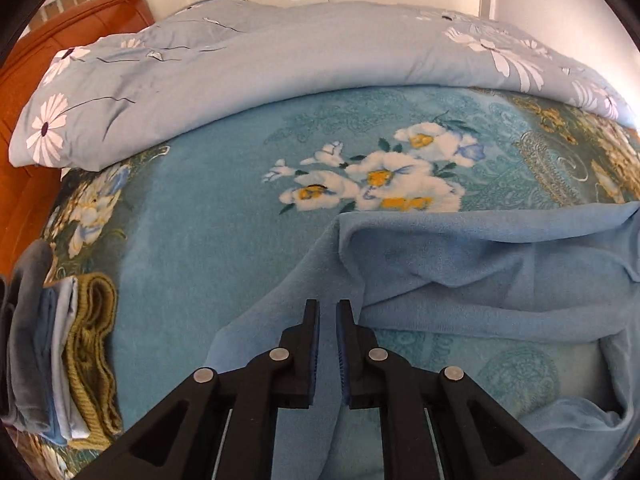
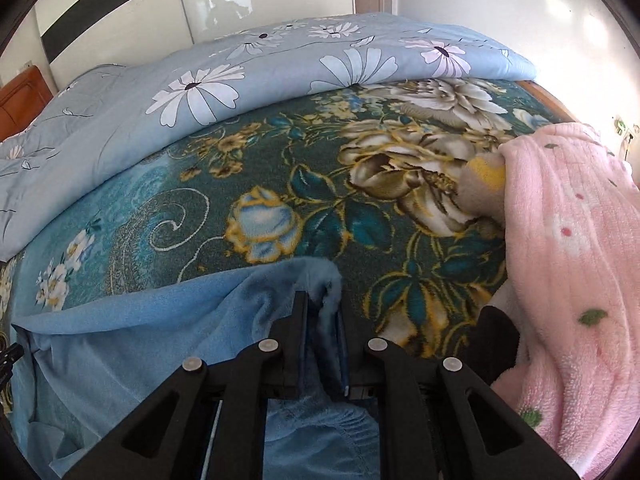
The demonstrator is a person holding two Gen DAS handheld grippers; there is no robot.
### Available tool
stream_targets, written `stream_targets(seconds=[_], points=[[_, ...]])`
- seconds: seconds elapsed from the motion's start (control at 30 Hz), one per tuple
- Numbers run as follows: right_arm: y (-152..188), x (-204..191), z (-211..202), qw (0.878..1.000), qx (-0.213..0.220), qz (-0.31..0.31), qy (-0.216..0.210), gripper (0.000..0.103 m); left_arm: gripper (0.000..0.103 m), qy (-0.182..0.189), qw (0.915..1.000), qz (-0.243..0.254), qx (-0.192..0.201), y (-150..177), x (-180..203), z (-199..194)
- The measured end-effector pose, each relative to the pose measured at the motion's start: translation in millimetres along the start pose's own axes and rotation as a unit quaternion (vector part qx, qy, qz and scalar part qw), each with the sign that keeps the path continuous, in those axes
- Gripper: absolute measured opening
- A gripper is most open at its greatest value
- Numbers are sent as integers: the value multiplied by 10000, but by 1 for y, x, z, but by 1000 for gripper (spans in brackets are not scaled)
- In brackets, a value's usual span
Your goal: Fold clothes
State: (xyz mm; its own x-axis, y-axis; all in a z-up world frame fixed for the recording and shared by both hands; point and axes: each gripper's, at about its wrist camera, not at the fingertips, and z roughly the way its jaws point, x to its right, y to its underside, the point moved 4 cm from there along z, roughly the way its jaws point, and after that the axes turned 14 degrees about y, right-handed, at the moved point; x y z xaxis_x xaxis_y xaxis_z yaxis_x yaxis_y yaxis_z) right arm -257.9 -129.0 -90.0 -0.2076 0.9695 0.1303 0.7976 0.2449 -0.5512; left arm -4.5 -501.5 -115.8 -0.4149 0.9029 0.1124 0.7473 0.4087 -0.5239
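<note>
A light blue fleece garment (image 1: 480, 264) lies crumpled on the floral blanket of the bed (image 1: 224, 216). My left gripper (image 1: 328, 308) hovers just above the garment's left edge, its jaws nearly closed with a thin gap and nothing between them. In the right wrist view my right gripper (image 2: 322, 304) is shut on a bunched edge of the same blue garment (image 2: 132, 320), which trails off to the left and below the fingers.
A stack of folded clothes (image 1: 60, 352) sits at the left edge of the bed. A blue daisy-print duvet (image 1: 240, 64) lies along the far side. A pink fleece garment (image 2: 572, 272) and a plush toy (image 2: 480, 184) lie at the right.
</note>
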Motion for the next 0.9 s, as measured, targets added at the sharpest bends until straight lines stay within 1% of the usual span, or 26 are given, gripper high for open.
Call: stream_targets(seconds=[0.07, 0.1, 0.13, 0.17, 0.2, 0.23, 0.27, 0.3, 0.33, 0.37, 0.4, 0.43, 0.5, 0.53, 0.6, 0.63, 0.67, 0.7, 0.8, 0.9], points=[[4, 5, -17, 9998, 115, 38, -154, 30, 14, 179, 9988, -182, 425, 9, -6, -33], [7, 7, -26, 9996, 172, 57, -231, 34, 19, 329, 9966, -330, 677, 15, -9, -52], [9, 9, -34, 9992, 230, 75, -308, 37, 25, 519, 9925, -534, 965, 23, -13, -72], [13, 12, -45, 9987, 323, 87, -385, 41, 39, 717, 9864, -765, 1268, 32, -18, -91], [19, 17, -57, 9978, 456, 104, -464, 43, 55, 924, 9776, -1026, 1588, 43, -23, -110], [28, 21, -69, 9967, 575, 122, -554, 44, 63, 1109, 9676, -1274, 1878, 55, -29, -127], [37, 24, -81, 9955, 674, 132, -650, 46, 75, 1270, 9569, -1508, 2134, 69, -33, -142], [46, 28, -93, 9941, 772, 142, -746, 49, 82, 1392, 9464, -1719, 2354, 82, -37, -155], [56, 30, -103, 9928, 853, 136, -833, 50, 84, 1469, 9370, -1904, 2533, 94, -41, -165], [66, 32, -112, 9915, 916, 116, -913, 52, 89, 1506, 9288, -2062, 2687, 106, -44, -174], [77, 34, -121, 9902, 980, 95, -992, 54, 99, 1495, 9223, -2187, 2813, 118, -46, -182], [87, 35, -129, 9889, 1034, 81, -1068, 55, 103, 1477, 9169, -2292, 2914, 129, -47, -189], [105, 37, -142, 9862, 1119, 64, -1217, 59, 103, 1551, 9076, -2508, 2987, 148, -46, -195], [114, 38, -148, 9848, 1155, 59, -1297, 60, 103, 1611, 9025, -2626, 3011, 157, -46, -197], [133, 39, -156, 9823, 1216, 34, -1426, 66, 103, 1795, 8920, -2833, 3030, 175, -43, -195], [141, 38, -159, 9810, 1230, -1, -1498, 67, 103, 1898, 8866, -2930, 3034, 183, -41, -194], [149, 38, -160, 9798, 1246, -7, -1567, 67, 103, 1947, 8835, -3010, 3016, 191, -39, -191], [156, 40, -160, 9789, 1251, 16, -1617, 68, 103, 1979, 8820, -3072, 2975, 198, -37, -187], [174, 47, -152, 9794, 1102, 219, -1679, 68, 103, 2245, 8727, -3281, 2833, 213, -27, -175], [190, 58, -136, 9794, 723, 587, -1792, 68, 103, 2574, 8592, -3575, 2603, 221, -20, -161]])
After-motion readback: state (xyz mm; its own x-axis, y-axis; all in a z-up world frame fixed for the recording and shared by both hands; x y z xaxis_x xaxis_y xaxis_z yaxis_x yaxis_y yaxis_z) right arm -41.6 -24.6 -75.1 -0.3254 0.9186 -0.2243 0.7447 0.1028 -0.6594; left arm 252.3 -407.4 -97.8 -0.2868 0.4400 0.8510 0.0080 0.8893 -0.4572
